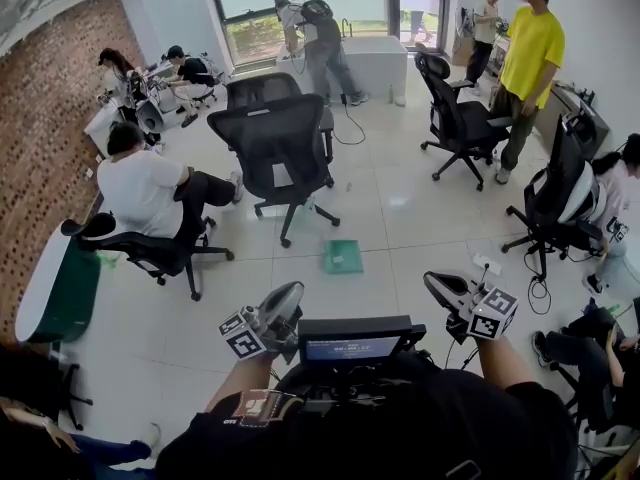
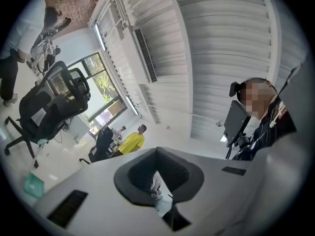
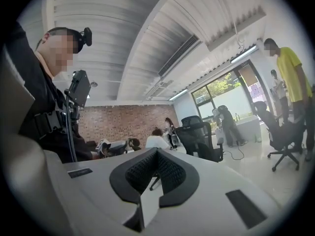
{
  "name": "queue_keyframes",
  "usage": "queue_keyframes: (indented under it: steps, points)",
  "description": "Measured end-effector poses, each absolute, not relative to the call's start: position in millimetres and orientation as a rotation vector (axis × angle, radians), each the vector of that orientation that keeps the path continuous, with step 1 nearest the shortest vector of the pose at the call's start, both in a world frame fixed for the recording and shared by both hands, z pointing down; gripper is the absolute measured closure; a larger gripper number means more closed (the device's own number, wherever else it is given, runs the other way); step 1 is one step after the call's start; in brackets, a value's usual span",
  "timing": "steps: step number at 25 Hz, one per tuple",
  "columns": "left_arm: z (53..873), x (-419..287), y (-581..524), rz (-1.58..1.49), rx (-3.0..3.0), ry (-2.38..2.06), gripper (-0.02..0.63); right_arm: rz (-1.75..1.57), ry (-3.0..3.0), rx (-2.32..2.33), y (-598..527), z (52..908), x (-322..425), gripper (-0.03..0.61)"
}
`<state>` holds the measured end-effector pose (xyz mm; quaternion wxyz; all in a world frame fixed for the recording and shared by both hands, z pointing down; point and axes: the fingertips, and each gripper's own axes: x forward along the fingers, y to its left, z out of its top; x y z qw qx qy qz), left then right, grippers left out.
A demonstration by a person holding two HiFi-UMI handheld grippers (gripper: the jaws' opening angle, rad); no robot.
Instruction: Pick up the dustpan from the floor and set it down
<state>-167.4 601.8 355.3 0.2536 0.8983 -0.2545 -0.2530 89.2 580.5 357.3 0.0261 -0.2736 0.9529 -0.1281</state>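
The flat green plastic dustpan lay on the white tiled floor, well ahead of the left hand-held gripper and the right hand-held gripper. Both were clenched and empty.

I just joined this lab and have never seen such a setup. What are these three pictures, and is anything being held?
No robot here: a person holds a two-jaw tool in each hand, the left hand-held gripper and the right hand-held gripper. The wide picture comes from a camera on their head. The other two come from cameras riding on each gripper, looking along its jaws. Both pairs of jaws are together, holding nothing. The green dustpan lies on the tiled floor ahead, untouched.
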Motion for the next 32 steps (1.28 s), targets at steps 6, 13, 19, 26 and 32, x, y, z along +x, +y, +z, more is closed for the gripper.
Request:
queue_keyframes:
  steps: [6,13,19,26,32]
  points:
    - [392.8,-286.2,714.3,-0.645,2.493,-0.683,0.609,-0.445,2.864,-0.908,676.7,377.8,-22.2,0.569]
    - [373.8,-296.4,748.6,-0.694,2.509,-0.698,0.609,-0.395,2.862,-1.009,719.6,364.2,-17.3,0.569]
    - [368.4,-290.0,761.2,-0.676,2.52,-0.667,0.609,-0.408,2.794,-1.113,735.4,364.5,7.1,0.569]
    - [352.7,-275.2,731.5,-0.676,2.504,-0.626,0.609,-0.417,2.778,-1.163,715.9,352.1,26.7,0.569]
    - [369.1,-224.9,716.5,-0.656,2.505,-0.621,0.609,-0.441,2.775,-1.174,701.1,370.8,76.4,0.569]
